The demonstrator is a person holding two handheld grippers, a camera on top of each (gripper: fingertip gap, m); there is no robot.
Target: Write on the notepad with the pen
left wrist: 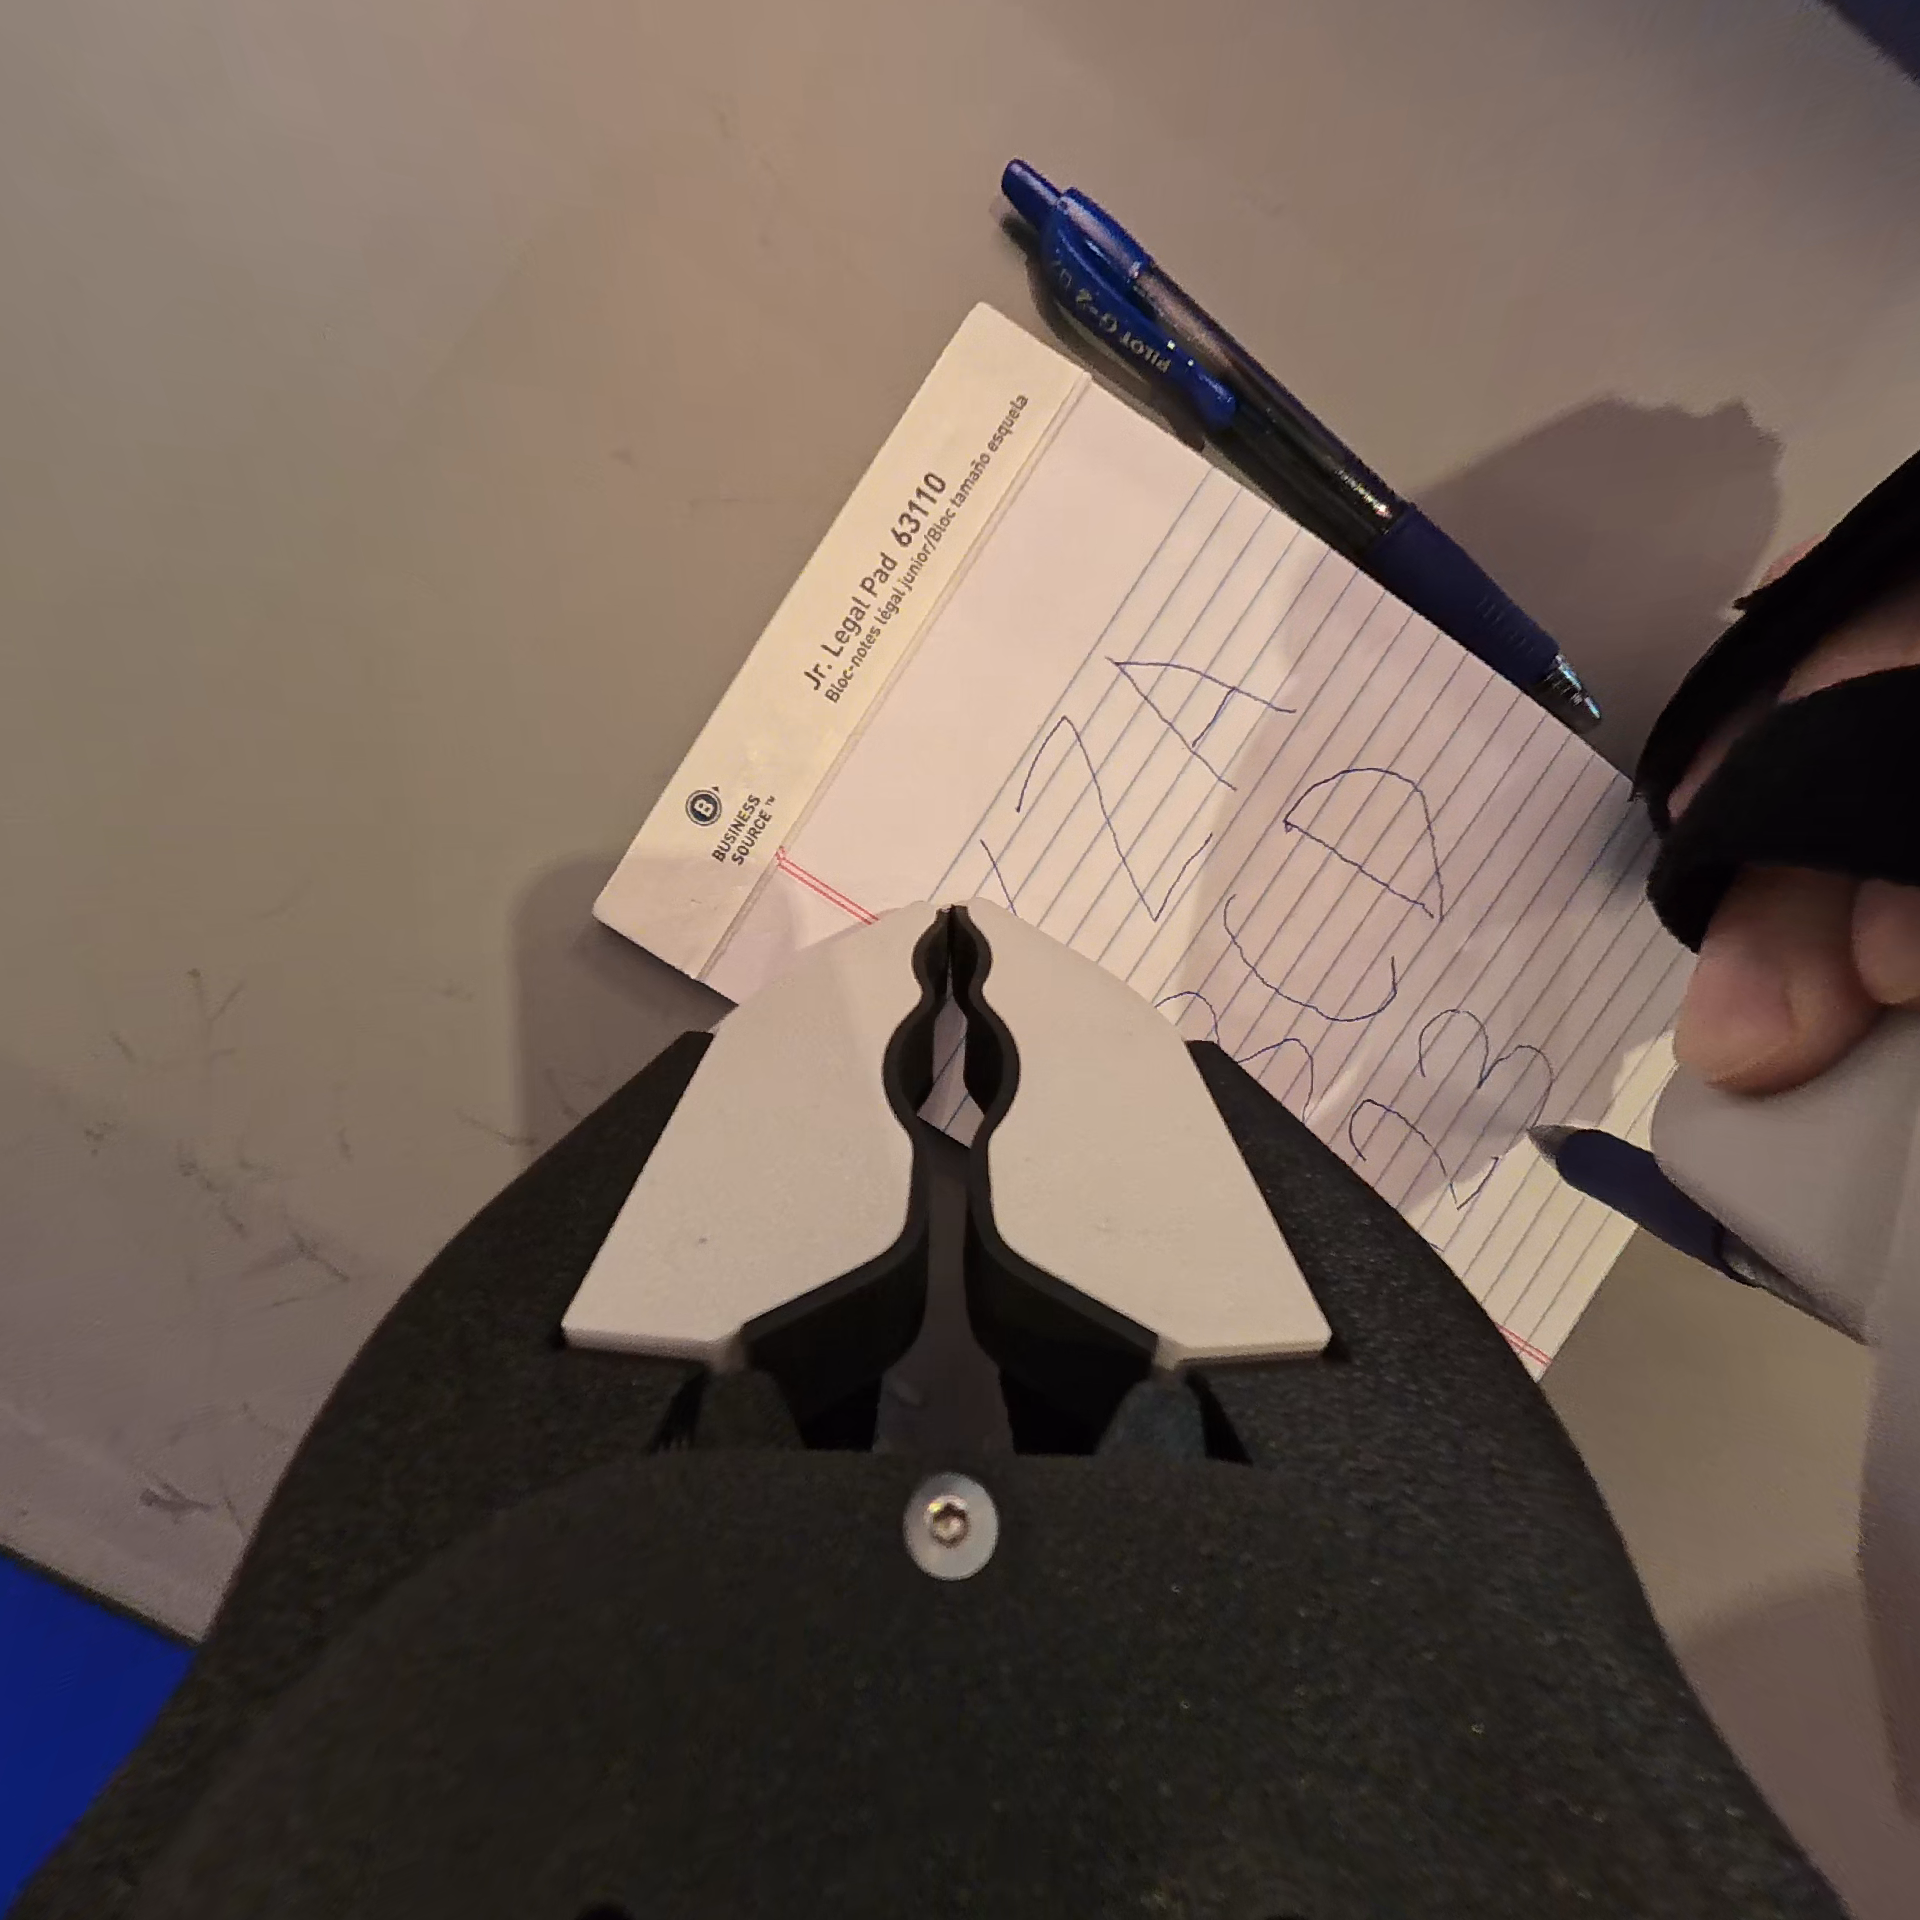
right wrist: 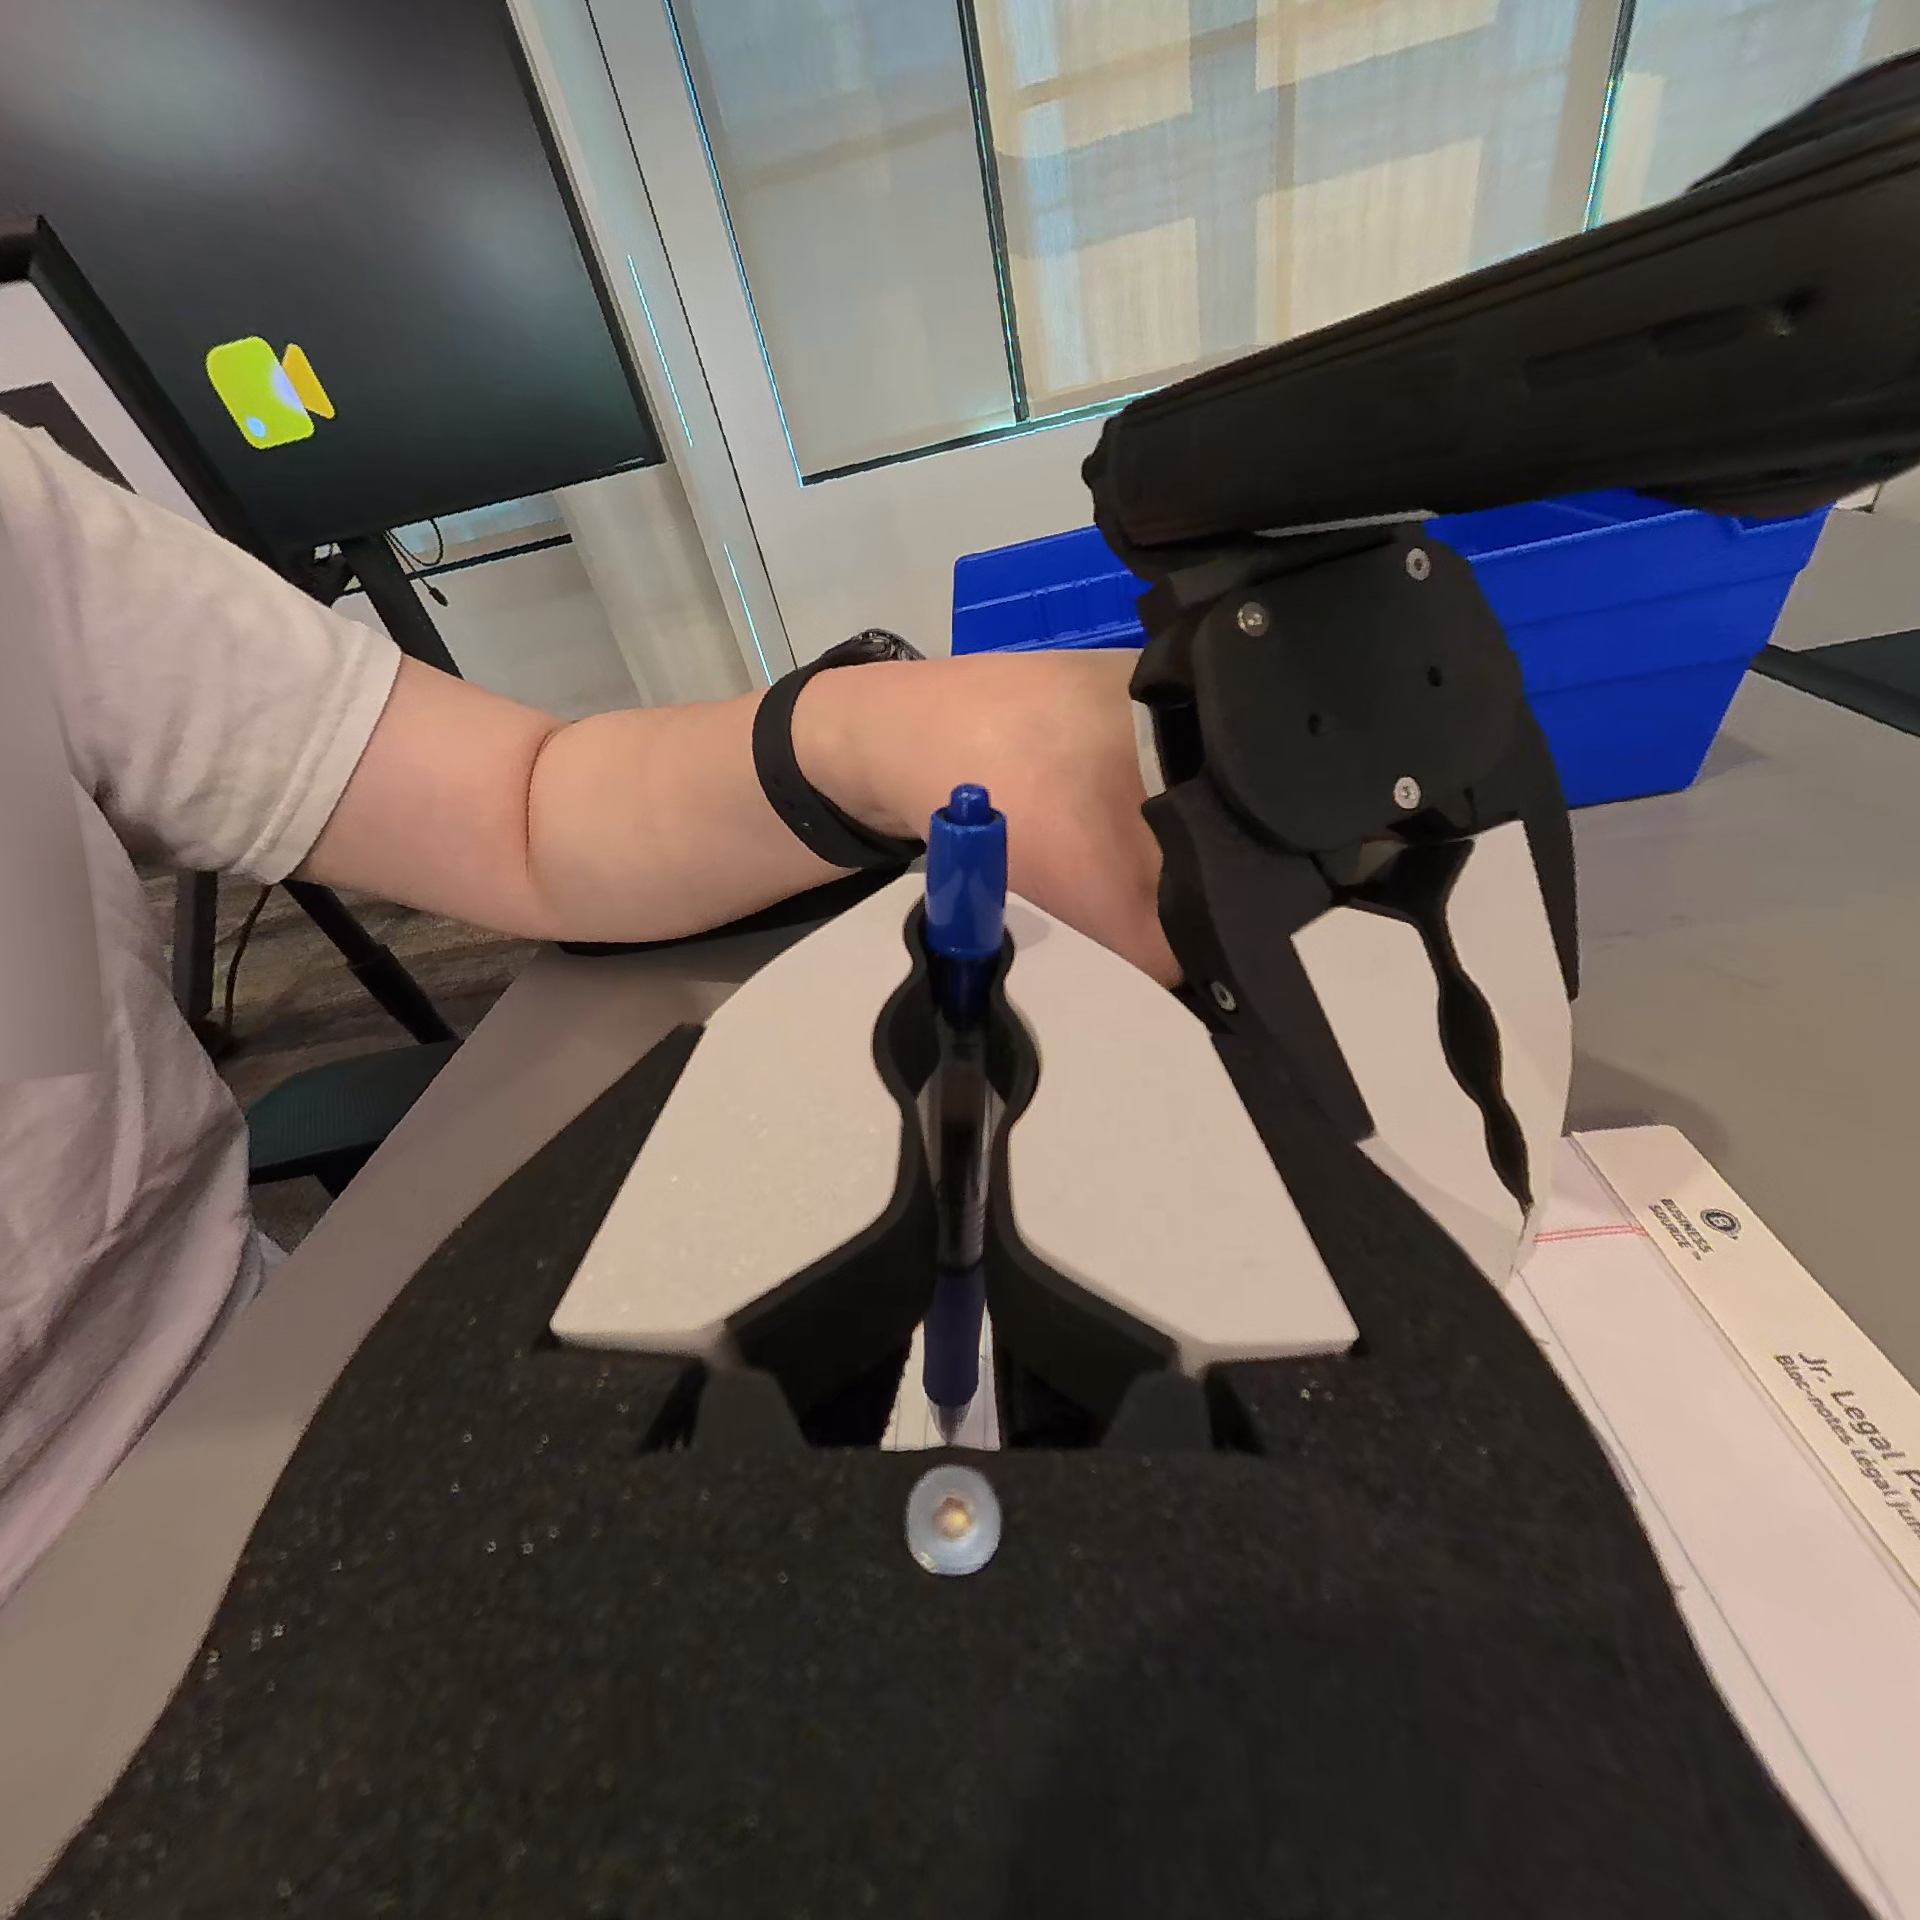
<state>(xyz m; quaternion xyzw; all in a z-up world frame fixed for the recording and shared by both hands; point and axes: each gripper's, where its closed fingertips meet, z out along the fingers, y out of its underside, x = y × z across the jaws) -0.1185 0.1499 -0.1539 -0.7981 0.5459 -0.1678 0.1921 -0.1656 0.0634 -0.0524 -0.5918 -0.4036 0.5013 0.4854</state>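
A white lined notepad [left wrist: 1195, 644] lies at an angle on the grey table, with blue handwriting on its top sheet. My left gripper [left wrist: 951, 920] is shut, and its tips rest on the pad's near edge by the red margin line. It also shows in the right wrist view [right wrist: 1522, 1205], tips down on the notepad [right wrist: 1662, 1403]. My right gripper [right wrist: 961, 935] is shut on a blue pen [right wrist: 964, 862], held upright between the fingers. In the left wrist view this pen [left wrist: 1631, 1184] has its tip at the paper beside the last written marks.
A second blue pen [left wrist: 1299, 436] lies on the table just beyond the pad. A hand with a black strap [left wrist: 1787, 831] is over the pad's right edge. A blue bin [right wrist: 1662, 644], a person's forearm [right wrist: 675, 790] and a dark monitor [right wrist: 364, 312] are behind. Some 15 cm of space lies between my two pairs of fingers.
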